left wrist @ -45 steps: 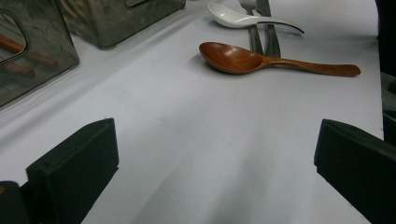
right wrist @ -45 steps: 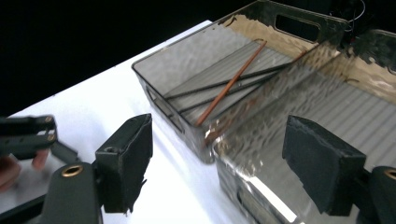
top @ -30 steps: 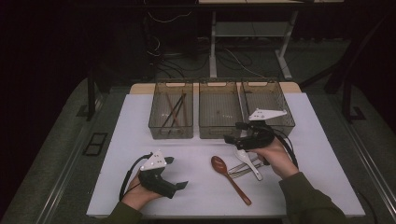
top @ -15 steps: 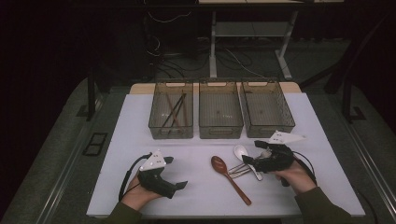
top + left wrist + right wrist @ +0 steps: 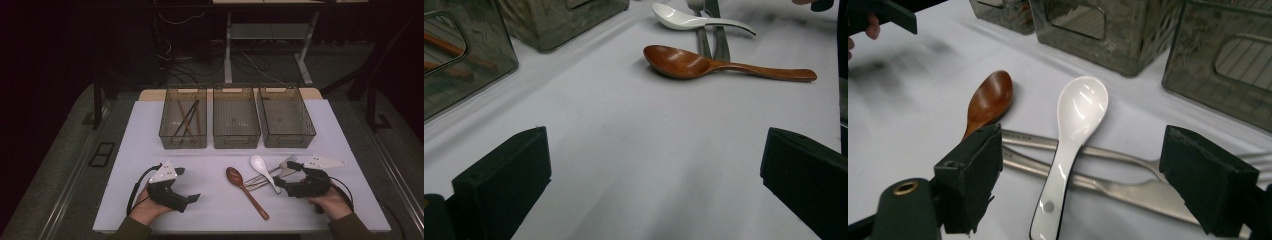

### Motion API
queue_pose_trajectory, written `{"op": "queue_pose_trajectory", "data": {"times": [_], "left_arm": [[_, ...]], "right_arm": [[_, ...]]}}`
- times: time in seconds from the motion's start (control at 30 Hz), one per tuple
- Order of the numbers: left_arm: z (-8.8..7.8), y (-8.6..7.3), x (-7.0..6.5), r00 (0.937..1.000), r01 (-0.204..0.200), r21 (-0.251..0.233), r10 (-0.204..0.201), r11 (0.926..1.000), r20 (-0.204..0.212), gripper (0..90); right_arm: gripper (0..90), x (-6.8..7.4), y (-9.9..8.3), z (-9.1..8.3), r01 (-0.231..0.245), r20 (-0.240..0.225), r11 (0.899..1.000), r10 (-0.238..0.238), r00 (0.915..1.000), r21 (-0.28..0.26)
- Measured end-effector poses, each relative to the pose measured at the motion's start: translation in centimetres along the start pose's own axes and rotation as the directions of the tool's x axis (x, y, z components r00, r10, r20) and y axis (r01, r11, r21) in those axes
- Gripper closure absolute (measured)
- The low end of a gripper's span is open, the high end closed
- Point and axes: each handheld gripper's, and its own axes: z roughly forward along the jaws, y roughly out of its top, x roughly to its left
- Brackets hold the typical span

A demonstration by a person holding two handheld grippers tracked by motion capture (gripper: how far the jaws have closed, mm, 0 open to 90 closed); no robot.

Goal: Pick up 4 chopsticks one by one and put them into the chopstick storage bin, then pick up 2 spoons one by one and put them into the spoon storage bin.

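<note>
Two grippers sit low over my white table, and both have their jaws spread wide with nothing clamped between them.

My right gripper is at the right end of the cutlery pile. In the right gripper view its two black jaws stand far apart, one on each side of the white spoon, whose handle runs down between them toward the camera. The pads are clear of the spoon on both sides; I see no contact. That spoon lies across a steel fork and a second steel piece beneath it, which I cannot identify for sure. The left-hand jaw in that view stands in front of the handle of the wooden spoon; whether it touches the wood I cannot tell.

My left gripper rests near the front left of the table, well apart from the cutlery. In the left gripper view its jaws gape over bare table, with the wooden spoon, white spoon and steel pieces lying farther off ahead.

Three clear bins stand in a row at the far side: the left bin holds chopsticks; the middle bin and right bin look bare inside.
</note>
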Motion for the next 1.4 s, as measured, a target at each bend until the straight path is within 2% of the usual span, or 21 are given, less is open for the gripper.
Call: {"op": "queue_pose_trajectory", "data": {"times": [0.17,0.43,0.83,0.97,1.2,1.33,1.4], "left_arm": [[0.0,0.0,0.0,1.0,-0.005,0.004,0.005,1.0,0.001,0.0],[-0.1,0.0,0.0,1.0,-0.001,0.005,0.001,1.0,-0.005,0.0],[-0.1,0.4,0.0,0.9997,-0.01,0.015,0.011,0.9998,-0.023,1.2],[-0.1,0.7,0.1,0.9998,0.002,0.012,-0.001,0.9999,-0.021,8.4],[0.4,1.8,0.2,0.9994,-0.004,0.008,0.004,1.0,-0.035,29.3],[1.1,2.6,0.0,0.9997,-0.013,0.006,0.013,0.9999,-0.023,47.5],[1.5,3.0,-0.1,0.9994,-0.03,0.015,0.03,0.9994,-0.016,57.0]], "right_arm": [[17.1,-0.2,-0.9,-0.8,0.012,0.016,1.0,-0.013,0.9998,0.009],[17.2,-0.7,-2.0,-2.0,-0.007,0.039,1.0,0.007,0.9992,0.0],[17.2,-0.6,-2.1,-2.0,-0.006,0.031,1.0,0.006,0.9995,-0.006],[17.2,-0.6,-2.1,-2.0,-0.011,0.029,1.0,0.011,0.9995,-0.008],[17.2,-0.5,-1.9,-1.9,0.002,0.024,1.0,-0.002,0.9997,-0.012],[17.2,-0.5,-1.9,-1.8,0.004,0.024,1.0,-0.003,0.9997,-0.006],[17.2,-0.4,-1.9,-1.7,0.003,0.023,1.0,-0.002,0.9997,-0.006]]}}
